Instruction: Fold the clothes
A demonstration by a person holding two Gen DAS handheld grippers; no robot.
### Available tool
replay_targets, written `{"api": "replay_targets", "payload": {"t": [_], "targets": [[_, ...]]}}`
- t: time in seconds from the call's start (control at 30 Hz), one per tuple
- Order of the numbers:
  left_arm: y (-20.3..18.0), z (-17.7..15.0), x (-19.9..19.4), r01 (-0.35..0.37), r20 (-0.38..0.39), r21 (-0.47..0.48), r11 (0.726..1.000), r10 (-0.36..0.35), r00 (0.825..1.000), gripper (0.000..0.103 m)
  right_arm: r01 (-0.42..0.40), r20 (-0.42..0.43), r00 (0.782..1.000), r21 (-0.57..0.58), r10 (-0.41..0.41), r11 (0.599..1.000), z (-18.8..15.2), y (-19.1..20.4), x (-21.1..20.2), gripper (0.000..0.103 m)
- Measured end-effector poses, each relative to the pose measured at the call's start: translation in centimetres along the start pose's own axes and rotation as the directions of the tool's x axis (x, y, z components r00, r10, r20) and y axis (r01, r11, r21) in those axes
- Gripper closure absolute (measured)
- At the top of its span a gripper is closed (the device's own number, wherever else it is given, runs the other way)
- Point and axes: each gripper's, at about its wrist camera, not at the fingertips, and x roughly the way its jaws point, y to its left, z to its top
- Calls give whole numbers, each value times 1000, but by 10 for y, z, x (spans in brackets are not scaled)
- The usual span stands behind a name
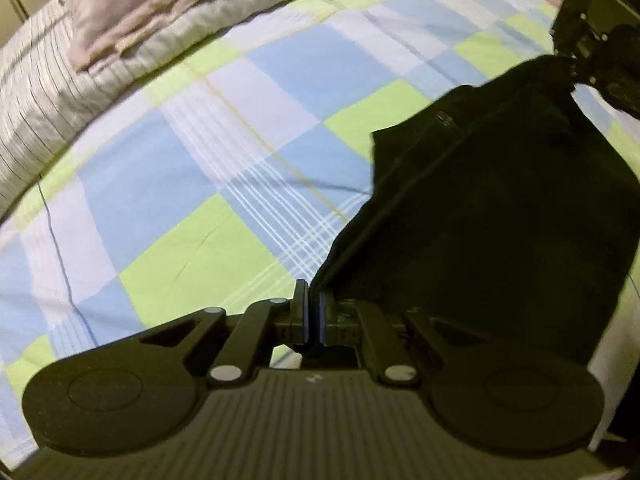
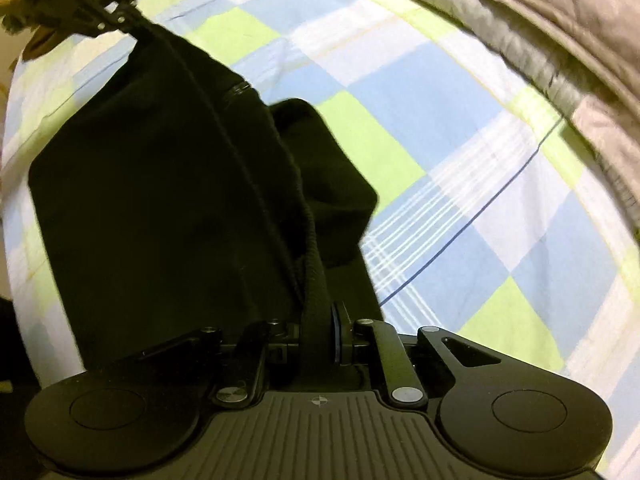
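- Two hand-held black two-finger grippers share one black fabric garment (image 1: 500, 200) above a bed, each clamped on a different part of its upper edge.
- Left gripper (image 1: 313, 312): its blue-padded jaws are pressed nearly together, pinching a thin corner of the dark cloth, which spreads away up and to the right in its own view.
- Right gripper (image 2: 325, 332): its jaws are closed on a thick ribbed band of the same garment (image 2: 160, 184), the band bunched between the pads.
- Between the two grips the garment hangs stretched, with a folded flap sticking out on one side; its lower part is just over or on the bedsheet, I cannot tell which.
- Beneath lies a checked bedsheet of blue, green and white squares (image 1: 168, 184).
- At the far edge of the bed sits a rumpled pale pinkish-grey quilt (image 1: 132, 12), also seen in the right view (image 2: 552, 20).
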Motion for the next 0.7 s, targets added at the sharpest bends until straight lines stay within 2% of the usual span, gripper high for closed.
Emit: {"api": "replay_targets", "payload": {"t": [0.13, 0.2, 0.23, 0.27, 0.3, 0.33, 0.37, 0.47, 0.57, 0.63, 0.7], "targets": [[8, 7, 41, -17, -46, -27, 999, 16, 999, 99, -29, 2, 1000, 101, 29, 994, -5, -31, 34, 93], [10, 7, 58, -36, -68, -37, 999, 34, 997, 92, -39, 21, 999, 152, 36, 988, -12, -40, 47, 92], [11, 6, 61, -53, -70, -48, 997, 50, 996, 90, -38, 40, 999, 173, 31, 984, -15, -44, 51, 87], [14, 6, 62, -77, -68, -64, 995, 73, 995, 83, -14, 66, 998, 210, 0, 978, -18, -48, 53, 71], [16, 5, 63, -101, -67, -79, 992, 95, 993, 80, 24, 94, 994, 254, -49, 967, -21, -52, 52, 62], [20, 5, 62, -122, -66, -101, 987, 116, 991, 81, 46, 124, 988, 315, -89, 948, -27, -57, 49, 46], [25, 4, 58, -134, -65, -130, 982, 127, 990, 81, 55, 156, 980, 386, -124, 921, -35, -63, 43, 44], [39, 1, 37, -131, -33, -210, 969, 126, 991, 80, -17, 238, 959, 588, -153, 809, -68, -84, 18, 44], [46, -9, 10, -105, -3, -278, 955, 108, 994, 73, -103, 307, 936, 704, -171, 703, -110, -92, -10, 44], [46, -21, -1, -86, 2, -308, 948, 91, 996, 69, -137, 331, 929, 728, -169, 672, -134, -85, -21, 44], [41, -33, -6, -67, -6, -327, 943, 69, 998, 68, -160, 332, 932, 736, -145, 658, -154, -74, -22, 44]]}}
